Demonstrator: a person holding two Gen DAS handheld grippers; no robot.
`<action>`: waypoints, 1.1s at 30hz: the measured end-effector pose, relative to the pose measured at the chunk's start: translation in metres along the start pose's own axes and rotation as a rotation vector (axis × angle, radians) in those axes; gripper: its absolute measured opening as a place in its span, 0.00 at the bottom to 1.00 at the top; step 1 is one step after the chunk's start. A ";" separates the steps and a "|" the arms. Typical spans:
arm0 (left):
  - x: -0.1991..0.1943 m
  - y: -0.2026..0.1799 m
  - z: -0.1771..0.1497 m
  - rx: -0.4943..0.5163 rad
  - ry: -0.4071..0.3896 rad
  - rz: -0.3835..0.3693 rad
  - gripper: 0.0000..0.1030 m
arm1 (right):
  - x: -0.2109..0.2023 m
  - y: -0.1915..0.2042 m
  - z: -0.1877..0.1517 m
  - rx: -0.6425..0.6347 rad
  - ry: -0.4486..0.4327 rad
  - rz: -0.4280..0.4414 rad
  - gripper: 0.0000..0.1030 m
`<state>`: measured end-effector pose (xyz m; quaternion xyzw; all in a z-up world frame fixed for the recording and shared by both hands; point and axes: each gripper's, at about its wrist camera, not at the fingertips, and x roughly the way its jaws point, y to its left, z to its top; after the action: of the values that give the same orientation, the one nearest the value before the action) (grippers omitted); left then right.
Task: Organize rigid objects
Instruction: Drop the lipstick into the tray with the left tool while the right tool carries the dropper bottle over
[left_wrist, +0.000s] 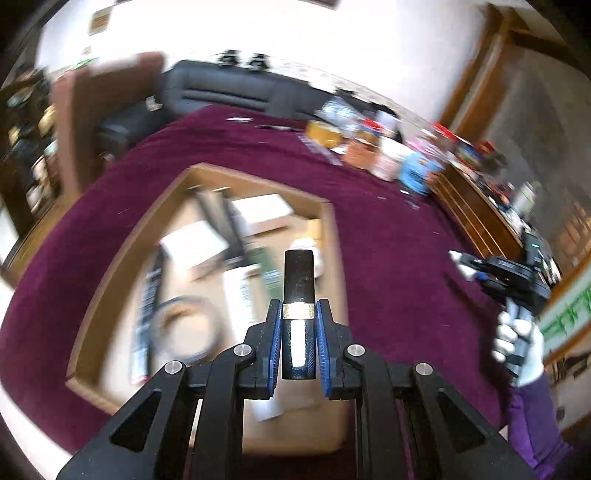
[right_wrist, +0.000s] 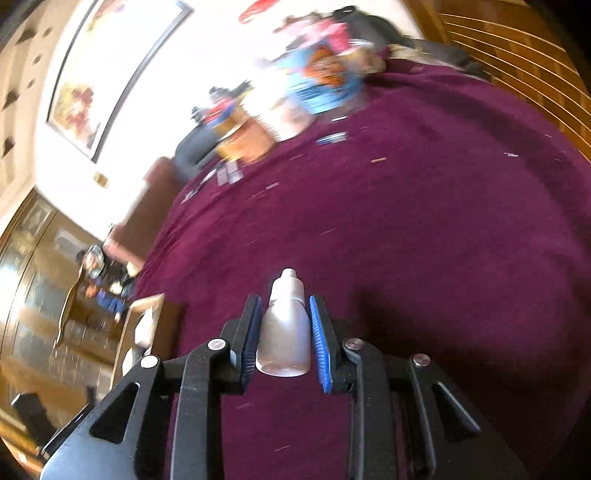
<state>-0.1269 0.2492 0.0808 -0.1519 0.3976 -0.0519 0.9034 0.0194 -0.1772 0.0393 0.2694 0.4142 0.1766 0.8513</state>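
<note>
We see the left gripper (left_wrist: 298, 314) clamped on a black tube (left_wrist: 298, 295) with a gold band, its blue pads pressing both sides. The tube stands upright between the pads, held above an open cardboard box (left_wrist: 122, 258) that sits on the counter (left_wrist: 388, 240), which is covered in a dark red cloth. Inside the box lie white cartons, a dark strip and a coiled ring, all blurred.

In the right wrist view, the right gripper (right_wrist: 285, 321) is clamped on a small white dropper bottle (right_wrist: 284, 332), cap pointing away from the camera, held above the dark red cloth. A corner of the cardboard box shows at the left edge of that view.

From the left wrist view, we also see a gloved hand (left_wrist: 517, 343) at the right edge, gripping the handle of the other tool. A blurred pile of colourful packages (left_wrist: 369, 144) lies at the far side of the counter.
</note>
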 end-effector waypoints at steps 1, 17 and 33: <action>-0.001 0.014 -0.005 -0.033 0.001 0.013 0.14 | 0.002 0.013 -0.004 -0.021 0.011 0.012 0.23; 0.013 0.054 -0.044 -0.085 0.114 0.119 0.14 | 0.059 0.173 -0.098 -0.277 0.228 0.156 0.24; -0.012 0.041 -0.031 0.007 -0.053 0.138 0.55 | 0.123 0.237 -0.150 -0.510 0.293 -0.038 0.24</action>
<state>-0.1587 0.2832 0.0570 -0.1224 0.3829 0.0132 0.9156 -0.0459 0.1216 0.0310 0.0106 0.4800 0.2963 0.8257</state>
